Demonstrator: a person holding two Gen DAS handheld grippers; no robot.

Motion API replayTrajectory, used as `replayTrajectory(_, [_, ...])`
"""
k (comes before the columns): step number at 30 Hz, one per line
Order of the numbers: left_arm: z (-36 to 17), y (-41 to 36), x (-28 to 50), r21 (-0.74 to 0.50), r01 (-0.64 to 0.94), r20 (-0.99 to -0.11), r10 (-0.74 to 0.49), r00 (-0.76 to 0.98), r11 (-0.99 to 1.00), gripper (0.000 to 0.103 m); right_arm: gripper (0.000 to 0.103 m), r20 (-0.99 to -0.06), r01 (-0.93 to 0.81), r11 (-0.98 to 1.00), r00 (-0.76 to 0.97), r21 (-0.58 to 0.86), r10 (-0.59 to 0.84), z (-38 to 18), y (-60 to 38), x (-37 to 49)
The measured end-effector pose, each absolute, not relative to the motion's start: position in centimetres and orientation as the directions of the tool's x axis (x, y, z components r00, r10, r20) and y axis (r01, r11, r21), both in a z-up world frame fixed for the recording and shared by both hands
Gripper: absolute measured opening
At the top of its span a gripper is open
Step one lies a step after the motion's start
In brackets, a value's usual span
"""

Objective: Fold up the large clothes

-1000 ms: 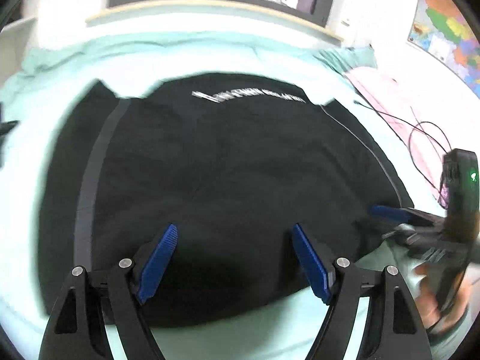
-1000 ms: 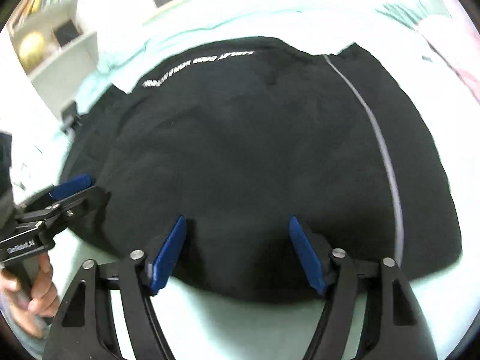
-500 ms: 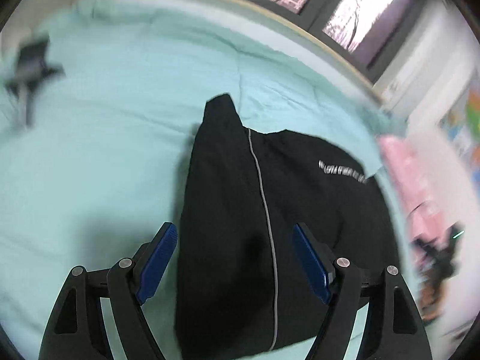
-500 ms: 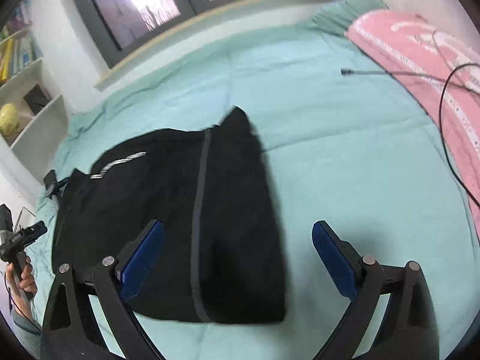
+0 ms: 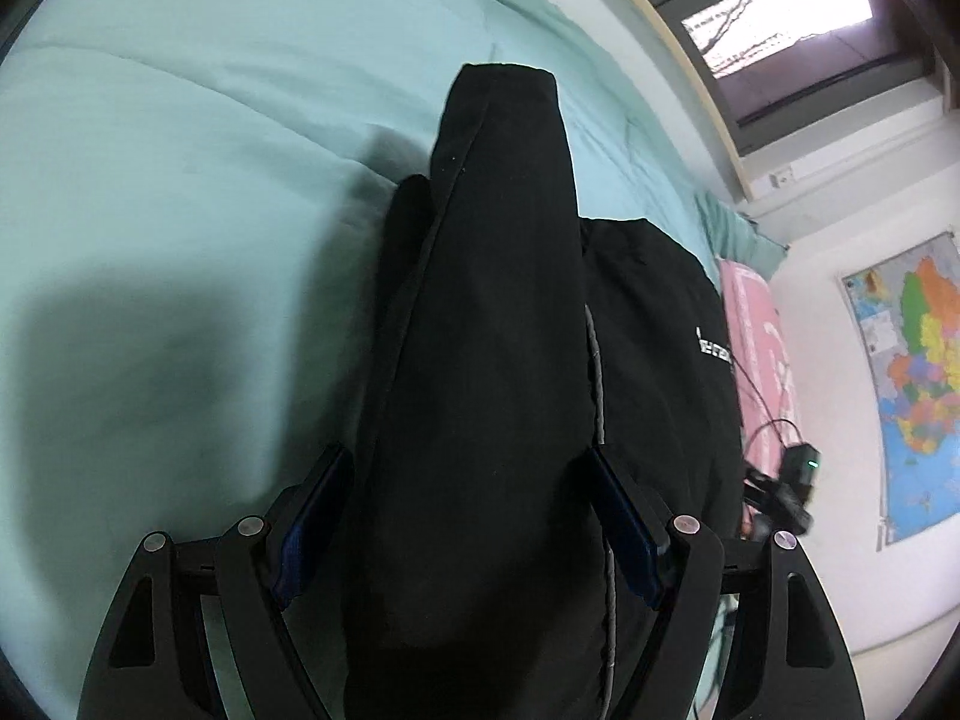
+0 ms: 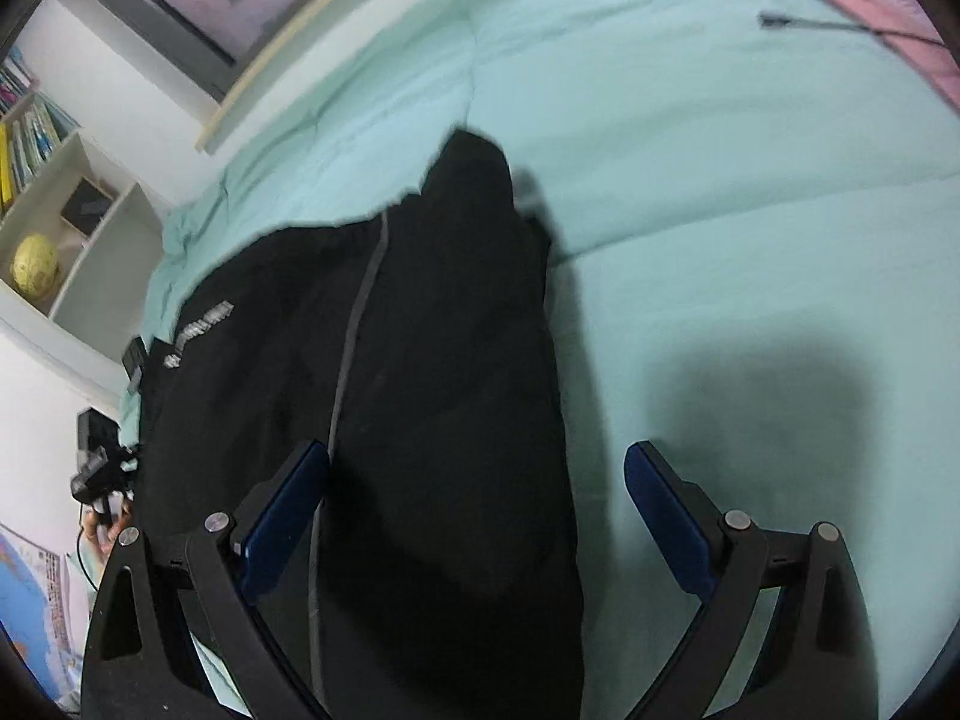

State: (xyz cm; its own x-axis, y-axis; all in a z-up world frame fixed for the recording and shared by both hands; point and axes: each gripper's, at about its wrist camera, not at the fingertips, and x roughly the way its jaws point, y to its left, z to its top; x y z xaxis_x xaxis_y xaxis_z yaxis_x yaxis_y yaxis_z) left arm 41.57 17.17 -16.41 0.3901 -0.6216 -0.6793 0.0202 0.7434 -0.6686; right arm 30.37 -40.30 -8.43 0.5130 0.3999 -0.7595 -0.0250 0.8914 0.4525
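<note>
A large black garment [image 5: 492,360] with a grey stripe [image 5: 595,372] and white lettering lies on a mint-green bed [image 5: 180,180]. In the left wrist view its sleeve runs straight between the blue pads [image 5: 312,516] of my left gripper [image 5: 468,522], which is open around it. In the right wrist view the garment [image 6: 432,372] with its grey stripe [image 6: 354,324] lies between the fingers of my right gripper [image 6: 474,516], which is wide open and low over the cloth. The other sleeve points away over the bed [image 6: 720,180].
A pink blanket [image 5: 756,336] with black cables lies along the bed's side. A map [image 5: 912,372] hangs on the wall. A window [image 5: 780,18] is behind the bed. A white shelf with a yellow ball [image 6: 36,267] stands at the left.
Both grippers have swung out from the garment's hem to its two sides and moved down close over the sleeves. Both stay open.
</note>
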Motion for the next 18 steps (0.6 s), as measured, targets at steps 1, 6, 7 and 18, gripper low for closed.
replayTrajectory(1, [-16.6,17.1,41.7,-0.678,0.021,-0.674,-0.633,0.38,0.735,0.08,0.1,-0.762,-0.037,0.884,0.492,0.466,0.422,-9.0,-40.2,30.8])
replayTrajectory(6, [-17.9,16.2,42.5,-0.699,0.032,-0.663,-0.664,0.346,0.715,0.08,0.103,-0.75,-0.068,0.839,0.413,0.54,0.516,-11.2,-39.8,32.9])
replayTrajectory(7, [-18.2,15.9,42.7,-0.705,0.035,-0.659,-0.672,0.336,0.709,0.081,0.103,-0.748,-0.086,0.837,0.406,0.54,0.525,-11.3,-39.5,33.1])
replayTrajectory(18, [-17.7,14.1,42.6,-0.679,0.103,-0.669,-0.671,0.321,0.727,0.079,0.084,-0.742,-0.23,0.829,0.369,0.51,0.559,-10.4,-35.7,32.3])
